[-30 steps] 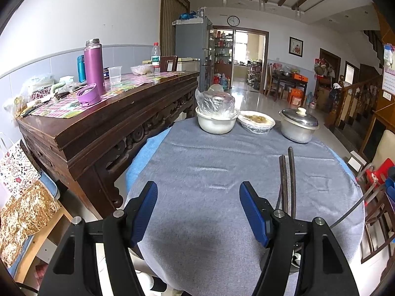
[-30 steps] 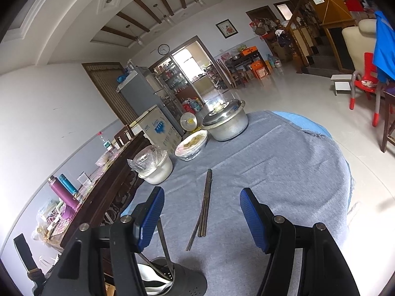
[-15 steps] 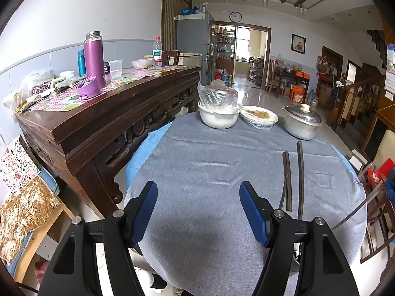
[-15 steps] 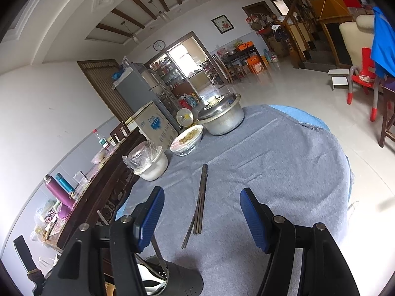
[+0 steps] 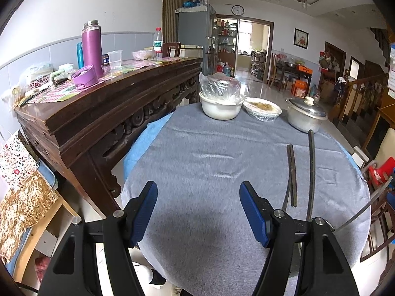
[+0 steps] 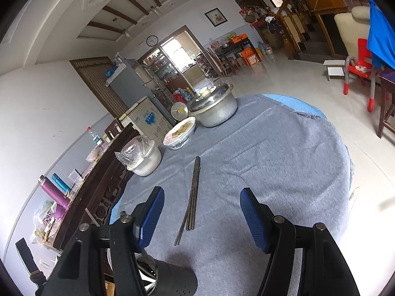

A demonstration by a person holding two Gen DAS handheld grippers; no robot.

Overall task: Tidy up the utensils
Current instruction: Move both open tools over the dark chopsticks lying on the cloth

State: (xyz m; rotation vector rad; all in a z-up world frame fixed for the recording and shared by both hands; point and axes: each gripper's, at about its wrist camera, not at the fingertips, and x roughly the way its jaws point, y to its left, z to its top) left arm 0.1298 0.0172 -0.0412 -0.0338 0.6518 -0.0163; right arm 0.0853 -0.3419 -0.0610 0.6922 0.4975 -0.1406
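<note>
Dark chopsticks (image 5: 292, 172) lie on the grey tablecloth (image 5: 209, 167), right of my left gripper (image 5: 198, 212), which is open and empty above the near table edge. One long chopstick (image 5: 311, 167) stands apart further right. In the right wrist view the chopsticks (image 6: 193, 192) lie between and ahead of the fingers of my right gripper (image 6: 200, 218), which is open and empty. A dark utensil holder (image 6: 167, 280) with utensils in it sits at the lower left of that view, under the left finger.
A white bowl covered with plastic (image 5: 220, 103), a wrapped dish of food (image 5: 262, 107) and a lidded metal pot (image 5: 306, 116) stand at the table's far edge. A dark carved sideboard (image 5: 98, 113) with a purple flask (image 5: 92, 48) stands on the left. Chairs stand right.
Both grippers stay open. The left view has risen and tilted a little, and one chopstick now stands apart from the pair. The right gripper has edged forward over the chopsticks.
</note>
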